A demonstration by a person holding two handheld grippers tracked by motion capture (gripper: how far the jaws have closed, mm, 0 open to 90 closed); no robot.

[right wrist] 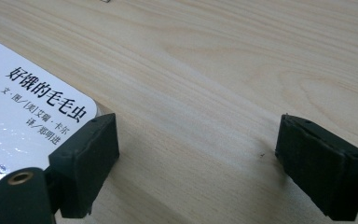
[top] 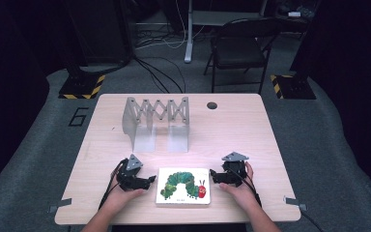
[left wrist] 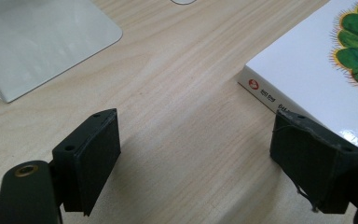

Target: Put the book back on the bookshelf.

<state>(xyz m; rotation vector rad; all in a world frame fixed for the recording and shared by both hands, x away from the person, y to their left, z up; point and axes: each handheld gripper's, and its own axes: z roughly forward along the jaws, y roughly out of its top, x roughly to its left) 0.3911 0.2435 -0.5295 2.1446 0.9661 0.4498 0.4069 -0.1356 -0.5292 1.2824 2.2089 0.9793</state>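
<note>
A white picture book (top: pixel 183 186) with a green caterpillar on its cover lies flat near the table's front edge. My left gripper (top: pixel 147 181) rests on the table just left of the book, open, with bare wood between its jaws. In the left gripper view the book's spine (left wrist: pixel 307 84) runs beside the right-hand pad (left wrist: pixel 317 161). My right gripper (top: pixel 215 175) sits just right of the book, also open. In the right gripper view the book's corner (right wrist: pixel 32 112) with Chinese lettering lies by the left-hand pad (right wrist: pixel 86 161).
A grey metal expanding rack (top: pixel 155 121) stands upright behind the book at mid-table; its base plate (left wrist: pixel 37 42) shows in the left gripper view. A round cable hole (top: pixel 212 105) sits at the back right. A folding chair (top: pixel 239 48) stands beyond the table.
</note>
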